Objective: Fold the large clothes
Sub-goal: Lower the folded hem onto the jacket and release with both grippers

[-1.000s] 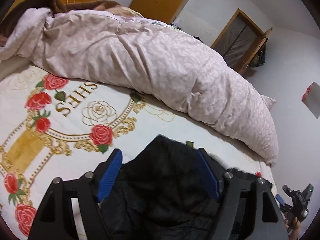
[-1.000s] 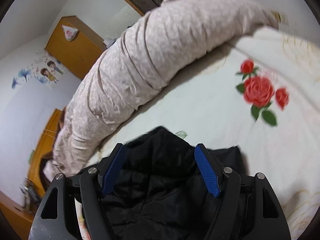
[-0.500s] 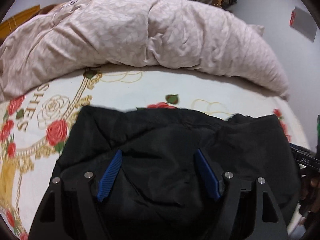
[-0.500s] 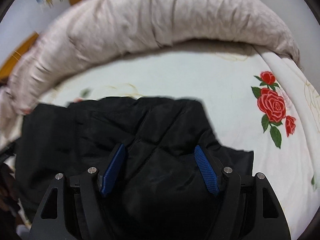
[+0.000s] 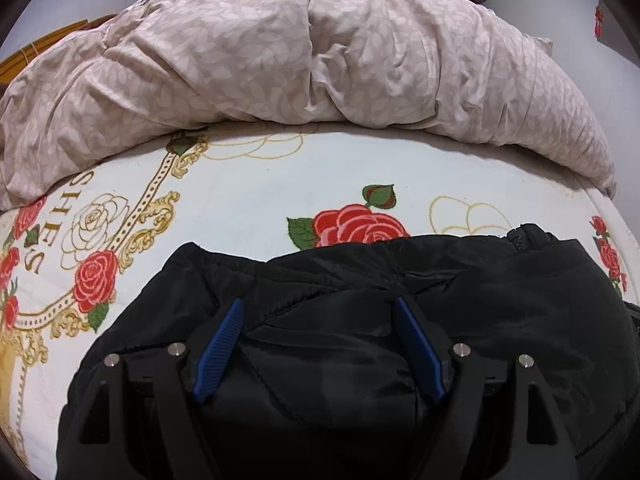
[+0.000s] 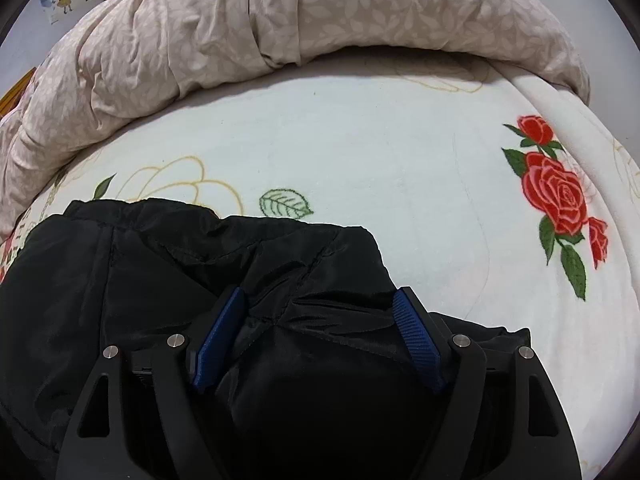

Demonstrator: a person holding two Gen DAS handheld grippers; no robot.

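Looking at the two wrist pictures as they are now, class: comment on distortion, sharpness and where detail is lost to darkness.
Left wrist view: fisheye bows the rolled duvet into an arch, corners are vignetted black, roses are sharp; the black jacket shows only faint sheen. Right wrist view: same curving, rose sheet evenly lit, soft shadow under the duvet, jacket folds nearly lost in black.

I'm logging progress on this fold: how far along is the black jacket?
Done: the black jacket lies on the rose-print blanket, bunched. In hand: the left gripper and right gripper straddle padded fabric; the right's jaws have just been opening. Left: a neat fold isn't visible yet.
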